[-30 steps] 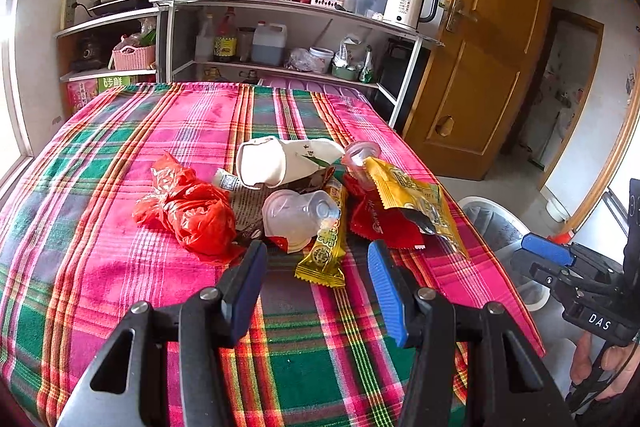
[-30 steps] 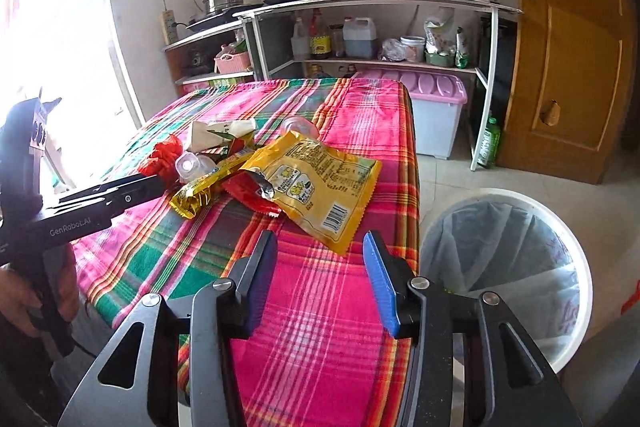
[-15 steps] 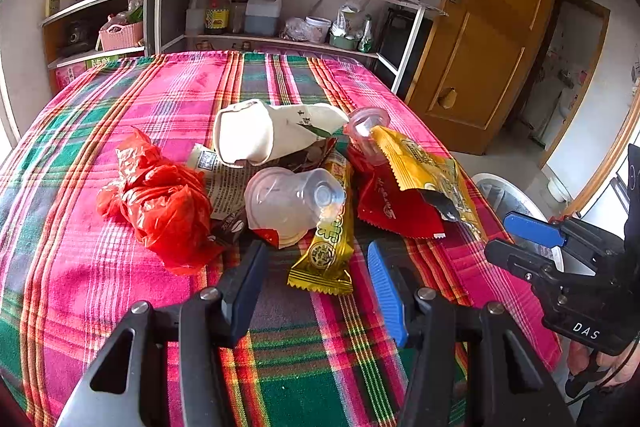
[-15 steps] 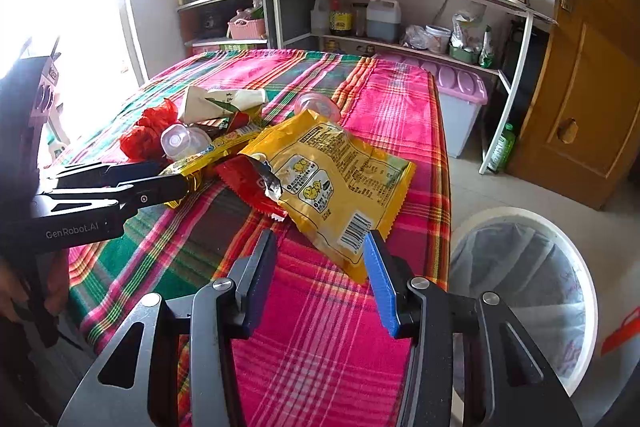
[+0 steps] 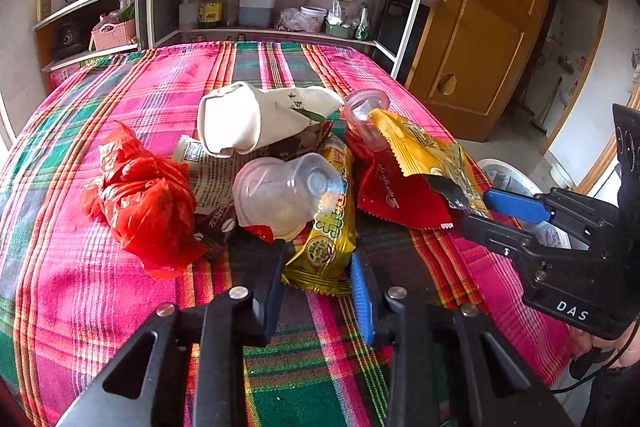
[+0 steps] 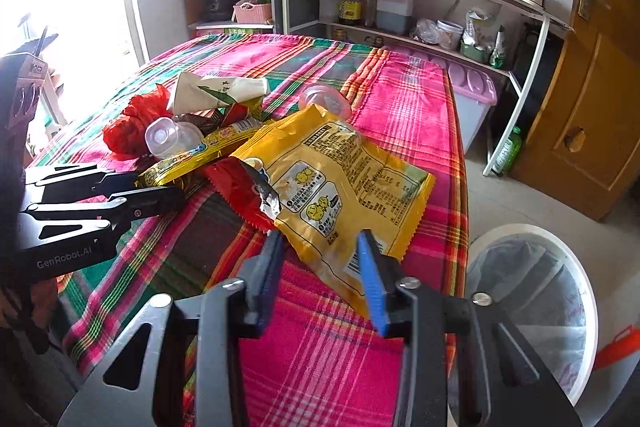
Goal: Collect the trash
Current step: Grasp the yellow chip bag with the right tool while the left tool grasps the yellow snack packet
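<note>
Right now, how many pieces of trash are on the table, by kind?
Snack wrappers: 3 (gold, red, yellow)
Clear cups: 2 (near, far)
Red bag: 1
White paper cup: 1
Printed wrapper: 1
Total: 8 visible; more may hide underneath.
</note>
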`<state>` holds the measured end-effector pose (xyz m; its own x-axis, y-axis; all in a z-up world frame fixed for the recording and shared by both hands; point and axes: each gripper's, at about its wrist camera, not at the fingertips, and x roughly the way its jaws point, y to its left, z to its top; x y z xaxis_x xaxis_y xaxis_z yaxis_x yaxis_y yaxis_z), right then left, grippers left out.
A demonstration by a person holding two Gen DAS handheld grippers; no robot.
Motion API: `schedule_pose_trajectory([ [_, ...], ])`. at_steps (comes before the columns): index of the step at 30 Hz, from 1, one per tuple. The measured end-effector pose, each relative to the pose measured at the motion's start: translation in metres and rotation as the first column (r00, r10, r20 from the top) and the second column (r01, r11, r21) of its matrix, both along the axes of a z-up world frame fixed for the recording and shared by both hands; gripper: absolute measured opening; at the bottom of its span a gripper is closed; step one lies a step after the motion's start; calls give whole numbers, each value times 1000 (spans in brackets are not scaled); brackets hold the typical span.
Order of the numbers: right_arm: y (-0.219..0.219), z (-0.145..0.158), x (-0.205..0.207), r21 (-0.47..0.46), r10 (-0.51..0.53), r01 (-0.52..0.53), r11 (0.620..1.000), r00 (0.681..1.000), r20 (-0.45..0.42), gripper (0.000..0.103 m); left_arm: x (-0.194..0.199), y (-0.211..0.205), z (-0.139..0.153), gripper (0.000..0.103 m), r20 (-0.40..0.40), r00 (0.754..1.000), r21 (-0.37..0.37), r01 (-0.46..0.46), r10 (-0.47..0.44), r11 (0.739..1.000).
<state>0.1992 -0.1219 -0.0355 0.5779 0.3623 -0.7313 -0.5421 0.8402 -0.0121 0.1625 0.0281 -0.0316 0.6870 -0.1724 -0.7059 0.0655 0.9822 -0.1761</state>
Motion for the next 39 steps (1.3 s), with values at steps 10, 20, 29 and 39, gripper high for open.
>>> schedule_pose_trajectory([
  [10,-12,11,-12,67,-25,24,997,1000,14,4,-17,-1,9,27,40,999,-33,30,-29,999],
  [20,-29,25,-40,142,-58,54,988,998,20,3,-41,-2,21,26,77,996,-45,47,-43,998],
  [29,-48,35,-58,195,-96,90,977,995,26,3,-57,-12,34,26,112,992,-46,64,-58,997],
  [39,-75,40,-72,219,-153,141,966,988,37,3,-61,-38,47,26,144,984,-47,117,-109,992],
])
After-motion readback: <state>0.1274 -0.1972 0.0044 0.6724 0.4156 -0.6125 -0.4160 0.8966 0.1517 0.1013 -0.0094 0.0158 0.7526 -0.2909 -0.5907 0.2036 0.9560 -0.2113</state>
